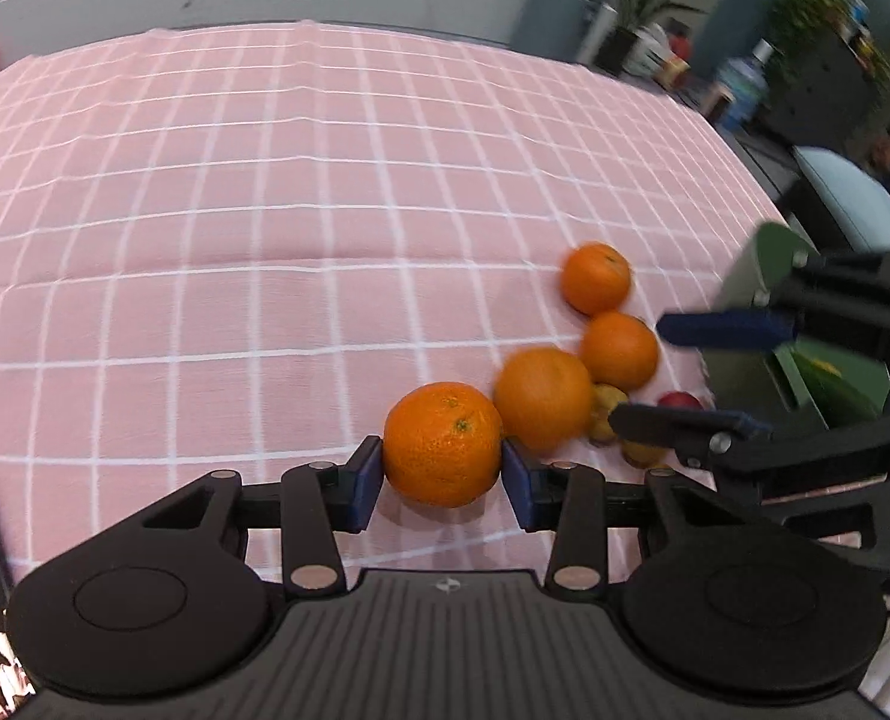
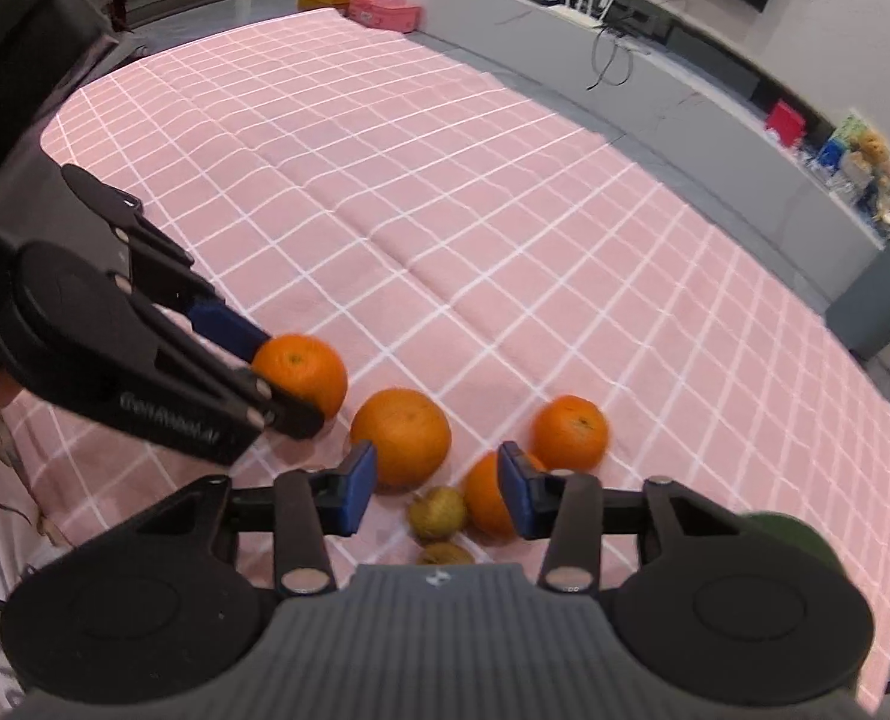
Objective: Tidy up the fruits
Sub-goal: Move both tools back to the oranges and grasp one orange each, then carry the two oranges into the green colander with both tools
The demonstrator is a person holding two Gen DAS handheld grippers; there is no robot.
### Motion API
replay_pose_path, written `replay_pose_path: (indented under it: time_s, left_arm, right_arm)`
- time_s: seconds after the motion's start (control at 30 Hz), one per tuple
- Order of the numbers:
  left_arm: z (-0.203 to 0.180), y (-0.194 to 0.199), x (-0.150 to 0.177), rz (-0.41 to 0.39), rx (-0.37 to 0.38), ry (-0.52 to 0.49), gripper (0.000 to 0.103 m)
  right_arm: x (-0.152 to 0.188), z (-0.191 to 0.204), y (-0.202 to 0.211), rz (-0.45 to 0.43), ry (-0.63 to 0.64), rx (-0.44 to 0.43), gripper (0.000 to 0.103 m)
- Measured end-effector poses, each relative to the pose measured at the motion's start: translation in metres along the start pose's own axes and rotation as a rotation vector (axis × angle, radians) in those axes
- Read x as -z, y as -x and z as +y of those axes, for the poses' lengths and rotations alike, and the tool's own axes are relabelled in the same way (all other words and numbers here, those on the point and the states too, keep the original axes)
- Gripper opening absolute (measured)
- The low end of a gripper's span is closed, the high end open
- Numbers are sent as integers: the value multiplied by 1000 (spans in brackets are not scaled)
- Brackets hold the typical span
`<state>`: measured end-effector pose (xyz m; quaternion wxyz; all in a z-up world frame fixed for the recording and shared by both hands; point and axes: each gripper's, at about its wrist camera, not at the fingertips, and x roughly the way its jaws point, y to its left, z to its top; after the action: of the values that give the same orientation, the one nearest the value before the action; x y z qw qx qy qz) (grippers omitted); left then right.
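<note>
The left gripper [image 1: 442, 474] clamps an orange [image 1: 442, 444] between its blue pads, low over the pink checked table [image 1: 265, 210]. The fruit is round, with no clear long axis; its stem dimple faces up and slightly toward the far edge. Just right of it a second orange [image 1: 542, 397] lies on the cloth, and two more oranges [image 1: 619, 350] trail away beyond. The right gripper [image 2: 438, 489] hangs over this cluster with its jaws partly apart, nothing pressed between the pads; a small greenish-brown fruit [image 2: 437, 513] lies in the gap below, and one orange [image 2: 487, 501] sits just beside its right pad. A red fruit [image 1: 679, 401] shows behind the right gripper.
</note>
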<state>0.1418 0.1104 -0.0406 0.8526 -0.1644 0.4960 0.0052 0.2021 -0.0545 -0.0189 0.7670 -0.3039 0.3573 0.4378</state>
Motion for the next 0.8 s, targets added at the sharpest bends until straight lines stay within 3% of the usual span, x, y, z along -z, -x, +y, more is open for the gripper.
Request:
replay_pose_path:
  time_s: [0.27,0.3,0.67,0.8]
  left_arm:
    - [10,1,1,-7,-5,40,48]
    - [10,2,0,-7,-9,42,48]
    - [15,9,5,-4,-21,67,48]
    - [13,11,4,-3,-31,69,48]
  right_arm:
    - [-10,3,-22,42,-30,-76,39]
    - [-10,4,-24,47,-36,-88,42]
    - [-12,8,-41,75,-20,7,47]
    - [-11,5,-44,74,-28,27,41]
